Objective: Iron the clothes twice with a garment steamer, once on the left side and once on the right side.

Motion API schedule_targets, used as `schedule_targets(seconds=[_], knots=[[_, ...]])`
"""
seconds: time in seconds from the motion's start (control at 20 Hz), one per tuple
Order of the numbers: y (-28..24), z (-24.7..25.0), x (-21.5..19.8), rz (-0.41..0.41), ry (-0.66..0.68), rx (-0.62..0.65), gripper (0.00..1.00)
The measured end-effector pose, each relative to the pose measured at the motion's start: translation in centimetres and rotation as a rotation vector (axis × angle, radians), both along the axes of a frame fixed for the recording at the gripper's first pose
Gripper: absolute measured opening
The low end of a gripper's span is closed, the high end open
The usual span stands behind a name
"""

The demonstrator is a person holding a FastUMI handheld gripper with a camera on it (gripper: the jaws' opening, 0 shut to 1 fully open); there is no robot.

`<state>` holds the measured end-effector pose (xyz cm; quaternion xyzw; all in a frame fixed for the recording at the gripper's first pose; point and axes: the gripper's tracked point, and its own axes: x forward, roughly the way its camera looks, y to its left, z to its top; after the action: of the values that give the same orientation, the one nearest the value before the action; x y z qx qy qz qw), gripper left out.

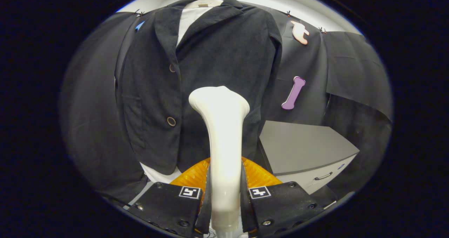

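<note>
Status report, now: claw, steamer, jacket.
Claw shut on steamer. Steamer head raised in front of the dark jacket, on its hanger, right of the buttons. Grey cabinet off to the right, not blocking.

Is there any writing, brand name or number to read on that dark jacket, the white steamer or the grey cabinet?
None readable.
Dark corduroy jacket on its hanger: no tag or print.
White plastic garment steamer, pressed between both fingers of the gripper: plain.
Grey drawer cabinet: plain.
Two square black-and-white markers on the gripper: patterns, not words.
</note>
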<state>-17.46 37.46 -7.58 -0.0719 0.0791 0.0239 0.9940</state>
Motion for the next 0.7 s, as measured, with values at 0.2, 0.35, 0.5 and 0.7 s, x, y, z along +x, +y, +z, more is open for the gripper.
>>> schedule_targets(seconds=[0.2,0.35,0.5,0.7], knots=[[-0.1,-2.2,-0.6,0.000,0.009,-0.019,0.37],[0.3,-3.8,-0.9,0.015,0.026,-0.027,0.37],[0.5,-6.1,-1.2,0.022,0.066,-0.028,0.37],[-0.3,-8.9,-0.5,0.010,0.107,-0.032,0.37]])
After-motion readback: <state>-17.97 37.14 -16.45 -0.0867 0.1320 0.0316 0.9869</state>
